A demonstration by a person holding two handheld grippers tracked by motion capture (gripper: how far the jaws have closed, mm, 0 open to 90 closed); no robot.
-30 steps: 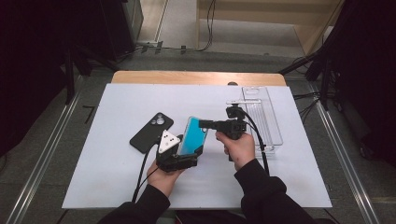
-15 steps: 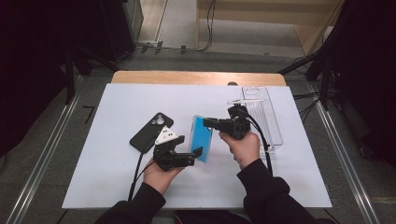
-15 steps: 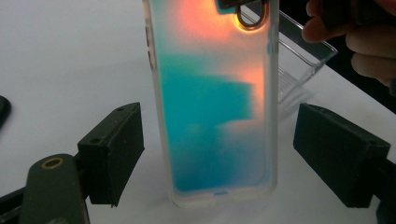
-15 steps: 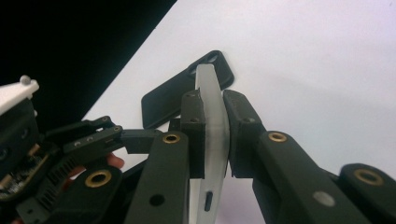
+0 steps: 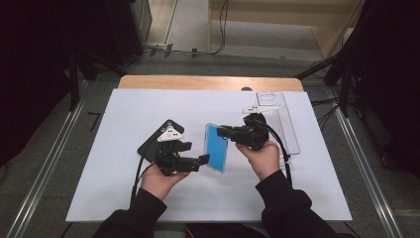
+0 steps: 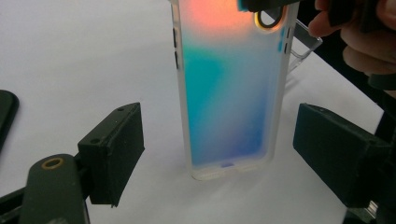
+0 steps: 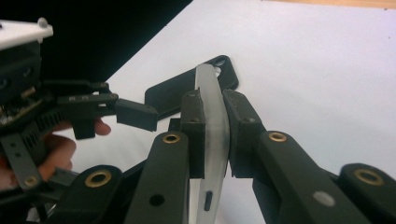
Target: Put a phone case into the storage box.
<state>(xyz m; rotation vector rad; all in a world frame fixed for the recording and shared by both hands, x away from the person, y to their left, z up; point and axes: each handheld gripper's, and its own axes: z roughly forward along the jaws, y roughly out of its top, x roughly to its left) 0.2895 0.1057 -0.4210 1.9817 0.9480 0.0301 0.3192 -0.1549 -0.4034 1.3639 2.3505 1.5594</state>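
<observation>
- A black phone (image 5: 151, 144) lies flat on the tabletop, partly under the left claw (image 5: 204, 159) and beside it on its left.
- A clear plastic tray (image 5: 282, 121) lies behind the right claw (image 5: 220, 130), toward the far right edge.
- The white tabletop (image 5: 124, 114) is under both claws; its wooden edge (image 5: 208, 83) is far behind them.

Two black jaws clamped flat on the edge of a translucent, frosted plastic phone case (image 7: 212, 121), seen edge-on and upright. Beyond it, a black phone (image 7: 187, 91) lying flat on the white table sheet (image 7: 317, 60). At left, the other black gripper (image 7: 135, 113), held in a hand (image 7: 46, 154), near the case.
</observation>
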